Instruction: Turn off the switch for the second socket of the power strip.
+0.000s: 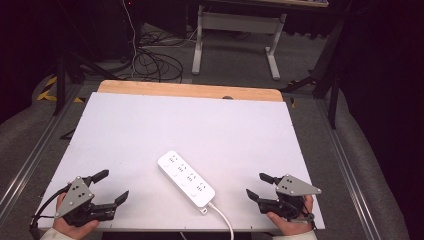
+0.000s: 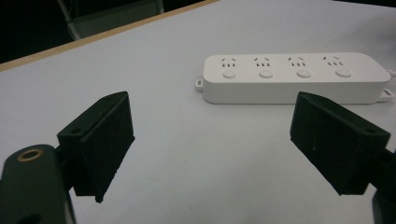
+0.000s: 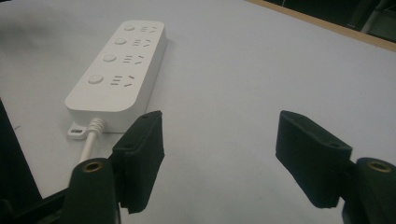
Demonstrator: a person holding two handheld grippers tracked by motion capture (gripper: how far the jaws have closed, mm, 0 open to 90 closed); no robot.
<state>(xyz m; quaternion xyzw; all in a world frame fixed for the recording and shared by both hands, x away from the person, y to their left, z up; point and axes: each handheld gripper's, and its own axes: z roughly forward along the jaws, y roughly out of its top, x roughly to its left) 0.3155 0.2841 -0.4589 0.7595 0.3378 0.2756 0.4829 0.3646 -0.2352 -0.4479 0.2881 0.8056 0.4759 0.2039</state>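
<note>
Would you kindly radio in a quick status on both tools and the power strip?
Left tool open, empty. Right tool open, empty. White power strip flat on table between them, untouched, cord trailing off near edge. Nothing in the way.

Power strip point(image 1: 186, 178) between both claws

Bench point(image 1: 150, 125) wide open ahead; sole obstacle power strip point(image 1: 186, 178) lying diagonally mid-front, cord point(image 1: 222, 217) trailing off near edge.
</note>
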